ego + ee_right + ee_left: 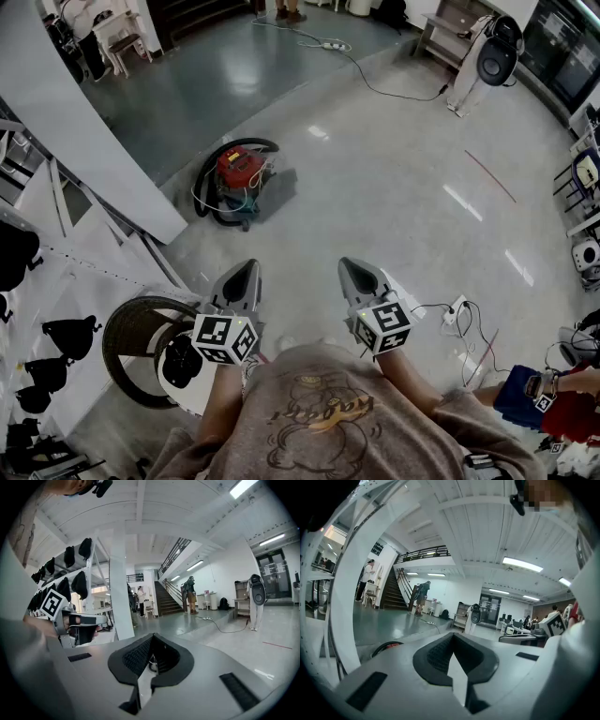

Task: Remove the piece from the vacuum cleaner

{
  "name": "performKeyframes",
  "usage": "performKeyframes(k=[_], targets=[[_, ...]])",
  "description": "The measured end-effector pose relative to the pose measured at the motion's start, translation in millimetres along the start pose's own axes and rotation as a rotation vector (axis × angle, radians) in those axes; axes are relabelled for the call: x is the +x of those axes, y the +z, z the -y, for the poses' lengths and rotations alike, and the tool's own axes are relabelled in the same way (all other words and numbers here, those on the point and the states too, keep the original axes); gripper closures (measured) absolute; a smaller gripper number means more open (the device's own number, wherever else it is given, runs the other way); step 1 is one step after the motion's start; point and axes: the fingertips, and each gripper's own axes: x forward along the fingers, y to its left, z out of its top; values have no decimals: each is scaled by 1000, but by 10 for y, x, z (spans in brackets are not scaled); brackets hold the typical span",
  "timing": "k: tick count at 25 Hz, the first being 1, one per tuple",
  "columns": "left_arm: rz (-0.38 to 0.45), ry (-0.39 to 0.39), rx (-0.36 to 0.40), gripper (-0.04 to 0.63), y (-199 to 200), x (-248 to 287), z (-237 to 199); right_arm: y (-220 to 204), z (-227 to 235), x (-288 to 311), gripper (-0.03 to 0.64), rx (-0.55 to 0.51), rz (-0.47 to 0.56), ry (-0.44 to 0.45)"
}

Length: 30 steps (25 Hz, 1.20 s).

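The vacuum cleaner [241,176] is a red canister with a black hose looped round it, standing on the shiny floor a good stretch ahead of me. Only a sliver of the vacuum cleaner [387,645] peeks over the left gripper's body in the left gripper view. My left gripper [246,270] and right gripper [352,266] are held side by side close to my chest, pointing forward, far short of the machine. Both sets of jaws are shut with nothing between them, as the left gripper [452,638] and right gripper [152,640] show in their own views.
A white slanted column [84,131] and a rack with black items [56,337] stand at my left, with a dark round coil [141,349] near my left arm. A power strip with cables [456,313] lies at the right, beside a crouching person [553,392]. A white standing device [489,58] is far right.
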Motion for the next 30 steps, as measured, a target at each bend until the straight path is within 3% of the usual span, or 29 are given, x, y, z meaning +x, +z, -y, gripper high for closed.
performKeyframes(k=[9,17,24,30], targets=[[-7,-27,24,593,53,-26,-116,69,-139,58,617,32,50,16],[-9,-70,71,594,41,5,-248,-75,-177,141,617,46,46,-42],[-24,-98,64,594,0,139,-358,-28,-144,338,617,77,55,-45],[-30,-63,44,594,44,507,-526,37,128,700,617,84,42,-16]])
